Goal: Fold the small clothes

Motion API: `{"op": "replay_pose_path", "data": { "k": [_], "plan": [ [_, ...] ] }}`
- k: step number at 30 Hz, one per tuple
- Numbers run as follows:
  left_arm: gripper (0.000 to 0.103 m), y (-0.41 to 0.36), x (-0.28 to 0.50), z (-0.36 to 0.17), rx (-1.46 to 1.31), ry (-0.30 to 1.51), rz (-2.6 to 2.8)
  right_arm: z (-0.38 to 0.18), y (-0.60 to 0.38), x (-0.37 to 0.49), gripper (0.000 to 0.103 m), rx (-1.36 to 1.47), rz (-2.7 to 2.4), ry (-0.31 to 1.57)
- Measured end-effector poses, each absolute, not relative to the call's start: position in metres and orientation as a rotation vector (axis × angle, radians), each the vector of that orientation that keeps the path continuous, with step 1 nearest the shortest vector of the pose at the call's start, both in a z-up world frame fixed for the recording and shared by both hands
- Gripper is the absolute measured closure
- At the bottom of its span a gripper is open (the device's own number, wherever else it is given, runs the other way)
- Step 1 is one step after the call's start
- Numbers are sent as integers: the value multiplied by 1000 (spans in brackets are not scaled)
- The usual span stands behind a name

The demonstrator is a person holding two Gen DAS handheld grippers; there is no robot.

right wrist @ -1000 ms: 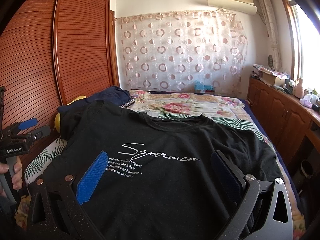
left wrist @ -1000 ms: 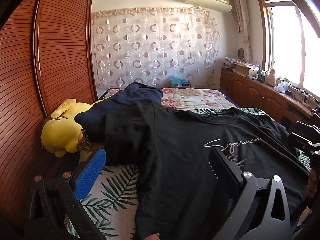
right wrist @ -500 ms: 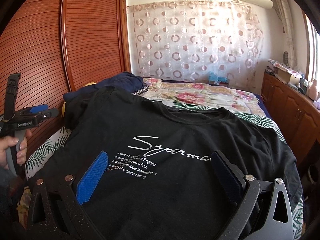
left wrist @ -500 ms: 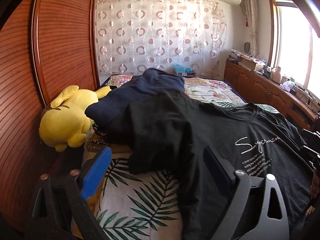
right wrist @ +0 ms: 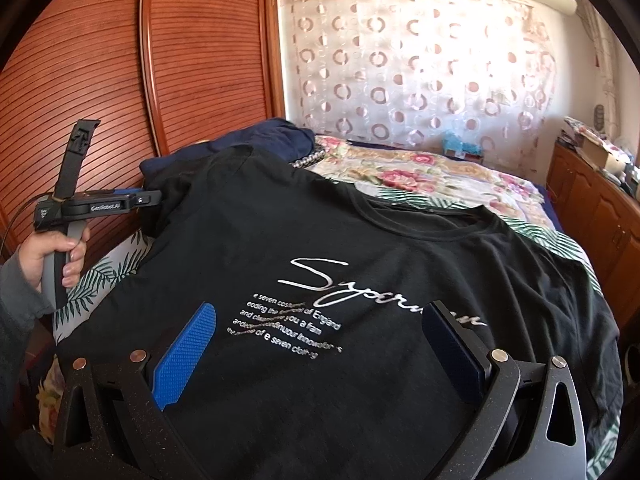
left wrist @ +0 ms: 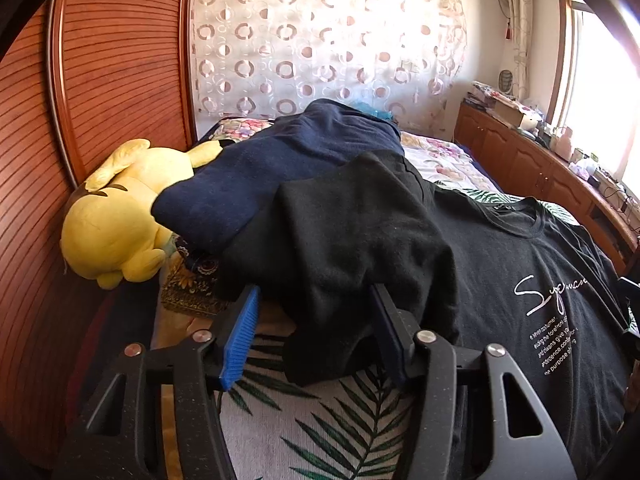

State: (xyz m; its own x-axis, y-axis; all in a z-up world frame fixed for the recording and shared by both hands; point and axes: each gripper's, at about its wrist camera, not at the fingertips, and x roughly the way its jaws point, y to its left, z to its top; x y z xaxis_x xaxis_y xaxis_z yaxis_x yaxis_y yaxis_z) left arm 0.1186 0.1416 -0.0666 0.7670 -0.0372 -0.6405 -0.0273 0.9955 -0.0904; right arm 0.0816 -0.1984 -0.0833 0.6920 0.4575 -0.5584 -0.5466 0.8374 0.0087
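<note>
A second ago the left hand-held gripper (left wrist: pixel 312 320) stood wide apart over the edge of the black T-shirt (right wrist: pixel 360 248); now it sits at the shirt's sleeve (left wrist: pixel 352 248), and its jaws have just been closing, standing about half as wide, with the bunched sleeve between them. The far pad is pressed into the cloth while the blue pad (left wrist: pixel 240 336) shows a narrow gap beside the fabric, so a firm grip is not plain. In the right wrist view that gripper, once low at the frame's left edge, is now seen higher with its tips at the sleeve, a hand (right wrist: pixel 56 256) wrapped round its handle. The right hand-held gripper (right wrist: pixel 316 344) hangs wide open above the shirt's lower chest, holding nothing, much as it did before. The T-shirt lies face up on the bed (left wrist: pixel 340 420), printed side showing, collar (right wrist: pixel 416 220) toward the curtained far wall and hem toward the cameras, so its long axis runs down the length of the bed. Its held sleeve rests against a navy garment (left wrist: pixel 280 160) beside a yellow plush toy (left wrist: pixel 116 216).
</note>
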Motion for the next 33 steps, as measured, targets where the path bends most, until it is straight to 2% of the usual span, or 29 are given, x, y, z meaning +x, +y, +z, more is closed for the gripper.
{"op": "replay_pose_path", "data": {
  "k": [3, 8, 15, 23, 33],
  "plan": [
    [64, 143, 120, -70, -115, 707, -38, -84, -195, 87, 5, -171, 600, 608],
    [98, 139, 116, -70, -105, 706, -66, -82, -203, 83, 6, -168, 619, 614],
    [100, 128, 110, -44, -91, 642, -99, -77, -222, 84, 6, -138, 592, 594],
    [100, 68, 118, -3, -13, 595, -209, -67, -255, 74, 6, -99, 537, 553],
    [100, 7, 122, -20, 46, 659, -309, -72, -269, 57, 6, -77, 503, 558]
  ]
}}
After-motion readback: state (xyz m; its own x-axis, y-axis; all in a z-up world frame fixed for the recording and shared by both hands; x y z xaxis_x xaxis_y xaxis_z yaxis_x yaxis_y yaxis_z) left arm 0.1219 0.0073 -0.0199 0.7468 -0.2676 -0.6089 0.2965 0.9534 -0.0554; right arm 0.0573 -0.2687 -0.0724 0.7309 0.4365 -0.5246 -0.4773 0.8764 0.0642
